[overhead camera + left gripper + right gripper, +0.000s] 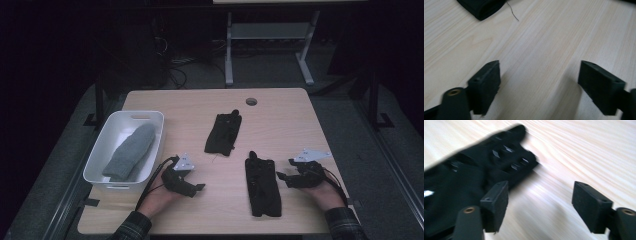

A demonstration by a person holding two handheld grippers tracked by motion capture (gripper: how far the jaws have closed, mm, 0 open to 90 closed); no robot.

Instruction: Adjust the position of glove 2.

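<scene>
High view: nearest the table's (280,107) front edge, the right gripper (283,176) sits just right of a black glove (262,186) whose long axis runs from the front edge away, fingers far. In the right gripper view its jaws stand wide apart with nothing between them; the glove (466,180) lies off the one jaw at the view's left. The left gripper (198,187), also spread and empty, rests on bare wood left of that glove, so the right hand is the nearer. Open wood lies between both hands. Farther back, a second black glove (222,133) lies near the table's middle, slightly tilted. At the left edge stands a white bin (106,142) holding a grey mitten (131,150).
</scene>
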